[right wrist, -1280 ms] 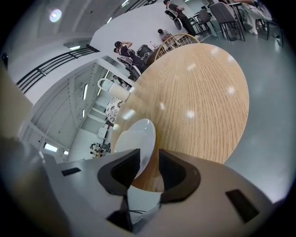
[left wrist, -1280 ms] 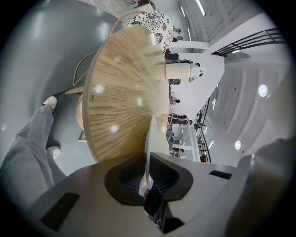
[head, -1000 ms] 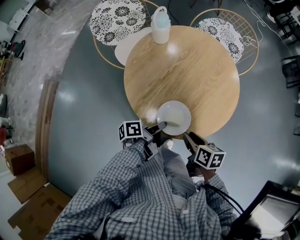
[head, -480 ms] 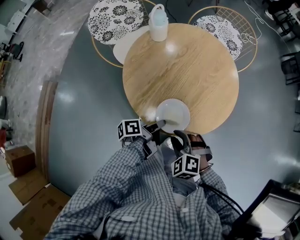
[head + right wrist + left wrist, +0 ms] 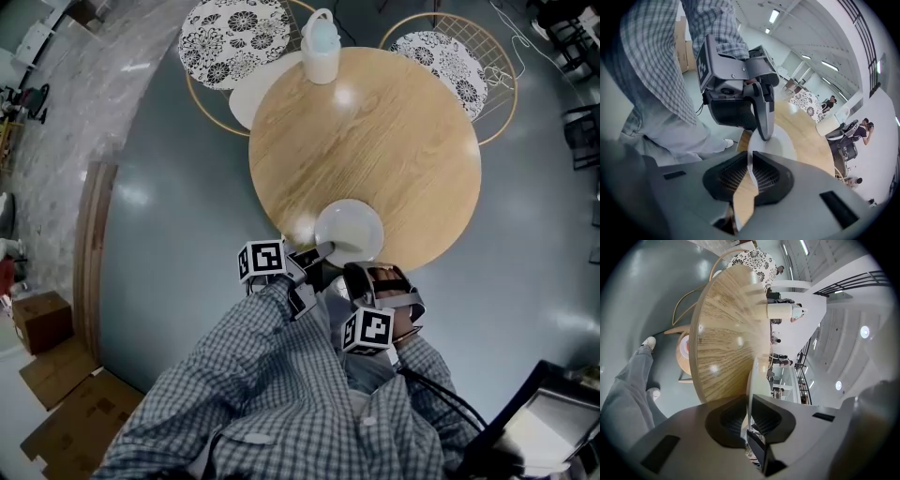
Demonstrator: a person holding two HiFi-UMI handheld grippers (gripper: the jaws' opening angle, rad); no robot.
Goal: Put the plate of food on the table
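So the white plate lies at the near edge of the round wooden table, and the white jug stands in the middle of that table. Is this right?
Not quite. The white jug stands at the far edge of the round wooden table, not in its middle; the head view shows this. The white plate does lie at the near edge.

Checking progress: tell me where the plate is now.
In the head view the plate is at the near edge of the round table, its rim pinched by the left gripper.

1 plate (image 5: 349,231), 1 table (image 5: 375,131), 2 chairs (image 5: 234,37)
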